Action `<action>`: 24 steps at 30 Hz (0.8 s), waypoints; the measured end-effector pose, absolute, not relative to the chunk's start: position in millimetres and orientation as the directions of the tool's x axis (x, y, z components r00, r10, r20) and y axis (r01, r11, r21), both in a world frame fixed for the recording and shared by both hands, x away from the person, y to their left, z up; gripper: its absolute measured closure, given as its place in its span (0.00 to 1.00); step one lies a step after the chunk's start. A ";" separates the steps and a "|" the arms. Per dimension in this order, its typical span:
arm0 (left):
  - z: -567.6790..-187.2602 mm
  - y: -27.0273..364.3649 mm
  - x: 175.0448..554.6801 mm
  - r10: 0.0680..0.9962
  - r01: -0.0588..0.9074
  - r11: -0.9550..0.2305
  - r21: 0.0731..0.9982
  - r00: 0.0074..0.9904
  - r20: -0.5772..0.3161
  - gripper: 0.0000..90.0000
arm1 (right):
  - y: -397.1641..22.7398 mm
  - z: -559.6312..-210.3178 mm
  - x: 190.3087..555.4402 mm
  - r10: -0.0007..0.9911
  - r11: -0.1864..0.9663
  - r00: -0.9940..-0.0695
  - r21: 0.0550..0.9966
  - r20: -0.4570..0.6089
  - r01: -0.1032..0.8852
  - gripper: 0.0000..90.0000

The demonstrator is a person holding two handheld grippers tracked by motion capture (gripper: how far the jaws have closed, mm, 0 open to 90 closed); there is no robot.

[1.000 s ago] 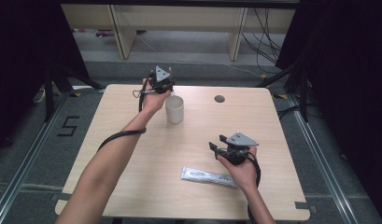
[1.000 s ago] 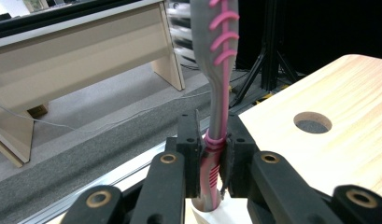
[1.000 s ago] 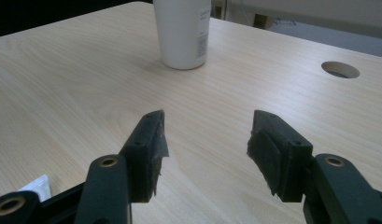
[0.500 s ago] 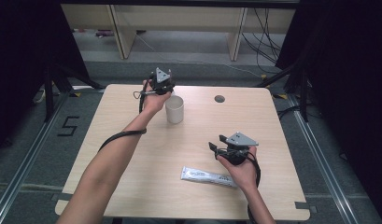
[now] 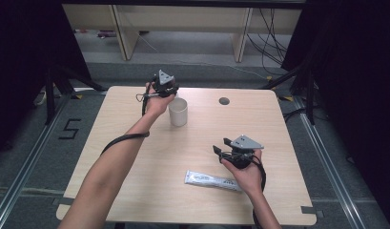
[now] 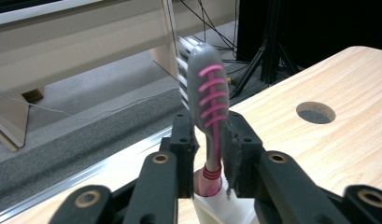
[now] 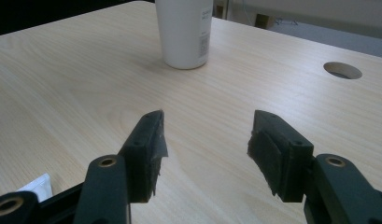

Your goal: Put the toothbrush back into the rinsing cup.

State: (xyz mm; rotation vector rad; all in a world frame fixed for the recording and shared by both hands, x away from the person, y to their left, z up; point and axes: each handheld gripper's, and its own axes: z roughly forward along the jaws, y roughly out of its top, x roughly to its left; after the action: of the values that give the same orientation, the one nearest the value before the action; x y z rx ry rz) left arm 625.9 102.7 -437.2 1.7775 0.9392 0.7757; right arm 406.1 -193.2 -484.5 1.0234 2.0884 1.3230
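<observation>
A grey and pink toothbrush (image 6: 208, 93) stands upright, head up, with its handle in a white cup (image 5: 178, 112) at the table's far middle. My left gripper (image 5: 166, 90) hovers just over the cup's far left rim. In the left gripper view its jaws (image 6: 209, 135) flank the brush's neck with a thin gap. They have just been opening and no longer press on it. My right gripper (image 5: 221, 145) is held low over the table's near right, open and with nothing in it (image 7: 205, 135). It points toward the cup (image 7: 184, 32).
A white toothpaste tube (image 5: 211, 180) lies flat near the front edge, just left of my right hand. A round cable hole (image 5: 224, 101) sits in the light wooden table (image 5: 278, 124) at the far right. Shelving and cables stand beyond the far edge.
</observation>
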 end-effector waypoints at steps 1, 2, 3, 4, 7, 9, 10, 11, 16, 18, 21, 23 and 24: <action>-437.5 103.0 625.7 0.860 0.260 -0.252 0.932 0.503 0.092 0.80 | -193.2 -484.4 406.0 0.788 0.260 -0.616 0.902 0.008 0.344 0.50; -437.6 103.2 625.4 0.859 0.263 -0.253 0.931 0.503 0.092 0.78 | -192.9 -484.4 405.6 0.790 0.255 -0.613 0.901 0.016 0.351 0.50; -437.6 103.5 625.1 0.859 0.263 -0.253 0.931 0.504 0.091 0.77 | -192.7 -484.5 405.2 0.792 0.251 -0.611 0.900 0.021 0.357 0.50; -437.4 103.8 624.6 0.860 0.262 -0.247 0.933 0.503 0.086 0.76 | -193.4 -484.2 405.9 0.790 0.261 -0.614 0.903 0.004 0.342 0.50; -435.4 105.9 623.3 0.864 0.261 -0.242 0.934 0.497 0.085 0.71 | -192.2 -484.0 404.2 0.798 0.242 -0.601 0.899 0.029 0.364 0.50; -433.8 107.6 621.8 0.866 0.264 -0.238 0.935 0.493 0.081 0.68 | -192.6 -484.5 405.4 0.797 0.251 -0.604 0.905 0.008 0.344 0.50; -432.8 108.7 620.8 0.867 0.262 -0.233 0.937 0.492 0.078 0.66 | -193.8 -484.2 406.7 0.793 0.267 -0.609 0.907 -0.015 0.325 0.50; -431.8 109.8 619.7 0.868 0.262 -0.233 0.936 0.490 0.079 0.64 | -193.9 -484.2 406.7 0.794 0.269 -0.608 0.907 -0.018 0.324 0.50; -428.4 115.7 614.0 0.871 0.261 -0.229 0.938 0.485 0.078 0.57 | -193.6 -483.6 406.1 0.798 0.258 -0.603 0.905 -0.001 0.340 0.50; -427.9 117.0 611.0 0.867 0.258 -0.233 0.938 0.492 0.081 0.56 | -193.7 -483.6 406.1 0.799 0.260 -0.602 0.905 -0.005 0.337 0.49; -427.0 119.5 605.6 0.862 0.256 -0.237 0.937 0.501 0.081 0.53 | -195.2 -483.3 407.0 0.795 0.278 -0.607 0.902 -0.022 0.331 0.49; -426.0 121.8 602.5 0.860 0.253 -0.238 0.938 0.504 0.082 0.51 | -193.4 -482.9 405.1 0.800 0.259 -0.601 0.896 0.012 0.362 0.49; -425.1 123.4 600.7 0.858 0.252 -0.240 0.938 0.507 0.083 0.51 | -193.0 -482.2 404.1 0.801 0.252 -0.598 0.892 0.026 0.376 0.49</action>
State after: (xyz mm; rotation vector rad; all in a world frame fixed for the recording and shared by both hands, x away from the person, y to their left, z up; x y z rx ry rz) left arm 600.7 123.4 -425.1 1.7596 0.9365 0.7663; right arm 404.1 -193.0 -482.2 1.0703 2.0929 1.3038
